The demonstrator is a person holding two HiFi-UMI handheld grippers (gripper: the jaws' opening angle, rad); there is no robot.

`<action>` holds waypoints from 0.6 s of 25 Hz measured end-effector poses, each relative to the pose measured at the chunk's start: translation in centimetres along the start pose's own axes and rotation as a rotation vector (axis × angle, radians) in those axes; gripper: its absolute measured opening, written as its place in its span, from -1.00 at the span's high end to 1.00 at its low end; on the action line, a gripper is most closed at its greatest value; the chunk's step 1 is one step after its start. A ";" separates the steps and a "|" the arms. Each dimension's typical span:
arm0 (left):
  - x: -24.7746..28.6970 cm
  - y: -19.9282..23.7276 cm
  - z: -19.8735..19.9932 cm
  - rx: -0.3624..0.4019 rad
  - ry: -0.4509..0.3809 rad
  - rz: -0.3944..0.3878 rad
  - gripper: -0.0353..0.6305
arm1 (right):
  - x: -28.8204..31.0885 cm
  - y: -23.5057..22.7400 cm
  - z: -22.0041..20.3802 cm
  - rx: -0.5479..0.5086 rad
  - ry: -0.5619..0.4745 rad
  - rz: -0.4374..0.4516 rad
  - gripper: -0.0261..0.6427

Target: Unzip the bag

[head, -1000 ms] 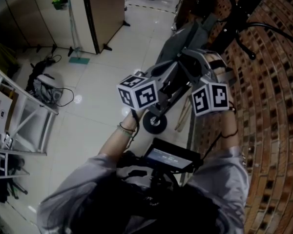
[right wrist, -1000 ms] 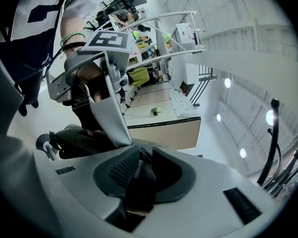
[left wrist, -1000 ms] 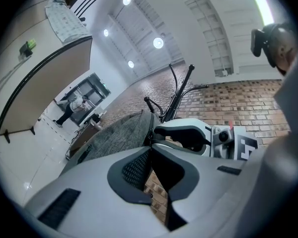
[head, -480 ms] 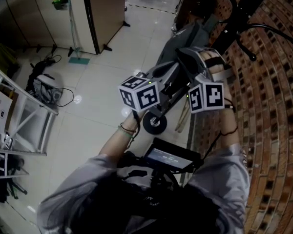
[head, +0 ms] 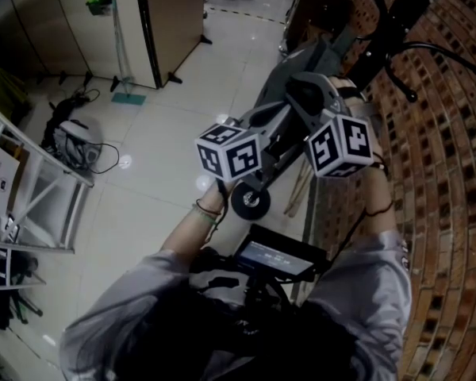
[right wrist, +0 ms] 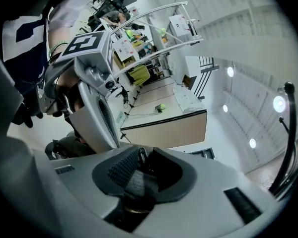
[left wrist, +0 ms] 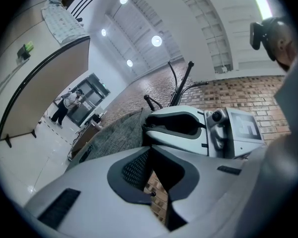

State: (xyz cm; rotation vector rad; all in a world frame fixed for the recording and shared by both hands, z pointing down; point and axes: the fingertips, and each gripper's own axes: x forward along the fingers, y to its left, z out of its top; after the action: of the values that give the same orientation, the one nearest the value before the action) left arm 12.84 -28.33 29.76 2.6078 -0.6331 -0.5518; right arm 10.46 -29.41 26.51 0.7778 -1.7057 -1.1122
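- No word, brand or number is legible anywhere.
- Marker cubes [head: 228, 152] bear only black-and-white square patterns.
- Sheets [right wrist: 123, 47] on the metal rack [right wrist: 154, 9] are too small to read.

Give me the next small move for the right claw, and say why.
Probably close the right claw on the grey woven strip lying between its jaws. They have just been opening and stand wide, so nothing grips it. The left claw is shut, with nothing seen between its jaws, near the grey bag.
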 end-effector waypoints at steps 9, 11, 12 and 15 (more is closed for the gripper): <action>0.2 -0.2 0.2 0.066 0.013 0.014 0.87 | 0.7 -0.1 -0.4 -0.039 0.117 0.108 0.71; 0.2 -0.2 0.2 0.068 0.014 0.012 0.87 | 0.5 -0.3 -0.2 -0.036 0.119 0.093 0.75; 0.2 -0.2 0.2 0.068 0.015 0.010 0.87 | 0.3 -0.4 -0.1 -0.021 0.115 0.090 0.75; 0.1 -0.2 0.1 0.061 0.013 0.005 0.87 | -0.1 -0.7 0.1 0.045 0.085 0.087 0.76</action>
State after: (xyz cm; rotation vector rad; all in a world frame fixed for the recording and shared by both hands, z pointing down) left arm 12.93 -28.24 29.59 2.6637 -0.6614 -0.5218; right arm 10.41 -29.55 25.76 0.7615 -1.6820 -0.9715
